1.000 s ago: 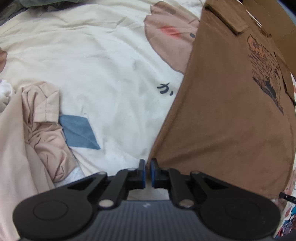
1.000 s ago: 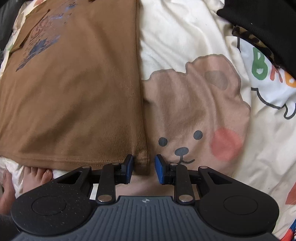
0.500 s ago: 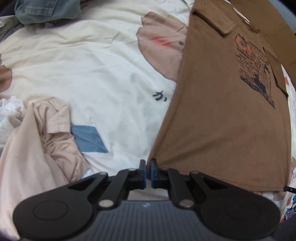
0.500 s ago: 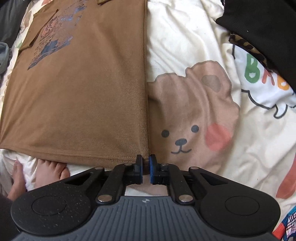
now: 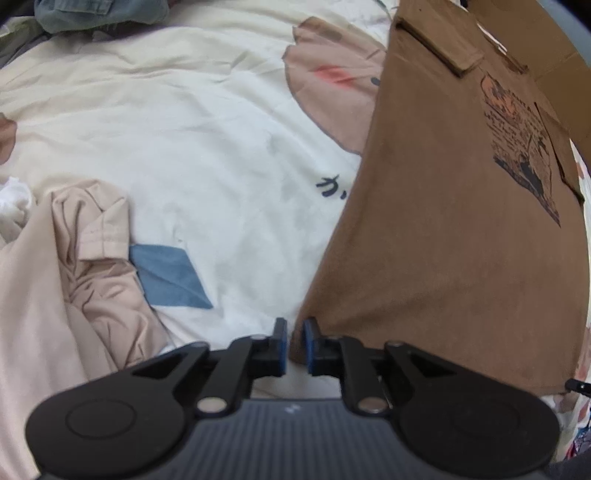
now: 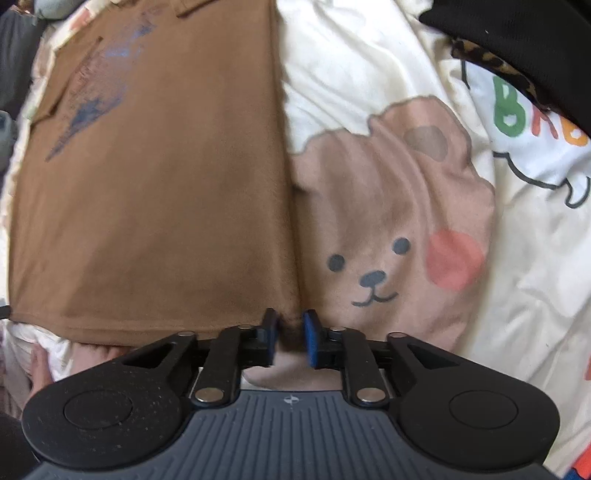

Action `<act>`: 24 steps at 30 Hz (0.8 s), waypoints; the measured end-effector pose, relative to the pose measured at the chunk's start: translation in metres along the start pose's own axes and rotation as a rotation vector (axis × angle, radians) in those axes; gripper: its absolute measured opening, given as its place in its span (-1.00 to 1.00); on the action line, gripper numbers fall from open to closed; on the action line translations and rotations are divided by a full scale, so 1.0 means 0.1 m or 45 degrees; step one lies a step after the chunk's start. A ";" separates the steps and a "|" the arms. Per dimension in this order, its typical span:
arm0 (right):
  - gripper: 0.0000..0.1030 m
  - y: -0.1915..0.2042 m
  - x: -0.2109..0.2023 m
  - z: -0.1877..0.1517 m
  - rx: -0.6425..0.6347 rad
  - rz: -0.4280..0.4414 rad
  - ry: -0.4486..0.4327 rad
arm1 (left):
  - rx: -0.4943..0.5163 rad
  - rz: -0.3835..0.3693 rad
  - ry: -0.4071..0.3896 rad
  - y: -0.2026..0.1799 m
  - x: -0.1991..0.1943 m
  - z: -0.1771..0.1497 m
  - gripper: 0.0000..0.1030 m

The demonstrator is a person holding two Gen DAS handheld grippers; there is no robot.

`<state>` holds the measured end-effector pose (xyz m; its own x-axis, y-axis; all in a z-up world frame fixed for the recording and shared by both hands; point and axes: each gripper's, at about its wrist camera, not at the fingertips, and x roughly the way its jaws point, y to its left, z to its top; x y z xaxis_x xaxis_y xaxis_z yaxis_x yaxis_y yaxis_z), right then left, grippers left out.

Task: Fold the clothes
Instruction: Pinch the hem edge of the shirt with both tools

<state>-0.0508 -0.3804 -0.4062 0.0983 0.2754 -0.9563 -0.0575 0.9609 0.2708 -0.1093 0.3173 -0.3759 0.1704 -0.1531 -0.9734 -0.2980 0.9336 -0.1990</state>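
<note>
Both tongs sit at the near hem of the brown T-shirt (image 5: 454, 240), one at each bottom corner, and its long axis runs away from them toward the top of each frame. In the left wrist view the left tongs (image 5: 294, 345) have just been opening; the hem corner lies in the narrow gap, the pads apparently not pressing it. In the right wrist view the right tongs (image 6: 290, 338) have also just been opening and stand slackened astride the shirt's opposite corner — fabric between them, though the blur leaves contact unsure. The shirt lies flat on the bear-print bed sheet (image 6: 388, 229), its graphic print (image 5: 524, 147) far up. Beside the left tongs, lower left, a crumpled beige garment (image 5: 92, 266) lies apart; black clothing (image 6: 517, 33) fills the right view's upper right — neither blocks the shirt.
</note>
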 end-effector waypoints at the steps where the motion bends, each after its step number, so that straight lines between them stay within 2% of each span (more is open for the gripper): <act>1: -0.27 0.00 0.00 0.01 -0.004 0.005 -0.010 | -0.010 -0.004 -0.002 0.01 0.01 0.00 -0.66; 7: -0.22 -0.08 0.05 0.03 0.007 0.008 0.005 | -0.013 -0.019 0.017 -0.01 0.10 0.03 -0.57; 11: -0.26 0.01 0.13 0.02 0.010 -0.009 0.014 | 0.005 -0.006 0.018 -0.07 0.17 0.02 -0.54; 13: -0.43 0.04 0.15 0.01 0.006 -0.017 0.029 | -0.008 -0.006 0.009 -0.08 0.19 0.01 -0.55; 14: -0.57 0.06 0.16 0.03 -0.007 -0.018 0.049 | -0.007 -0.007 0.008 -0.08 0.19 0.01 -0.55; 15: -0.84 0.07 0.17 0.04 -0.020 -0.019 0.070 | 0.001 -0.004 0.014 -0.09 0.19 0.01 -0.56; 18: -0.89 0.13 0.18 0.07 -0.062 -0.023 0.115 | 0.022 -0.001 0.057 -0.12 0.20 0.03 -0.87; 24: -0.91 0.15 0.01 0.14 -0.038 -0.039 0.120 | 0.045 -0.010 0.084 -0.16 0.00 0.11 -0.92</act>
<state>-0.0380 -0.3657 -0.4021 0.0064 0.2404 -0.9707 -0.0853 0.9673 0.2390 -0.0941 0.3058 -0.3714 0.1103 -0.1802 -0.9774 -0.2637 0.9429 -0.2036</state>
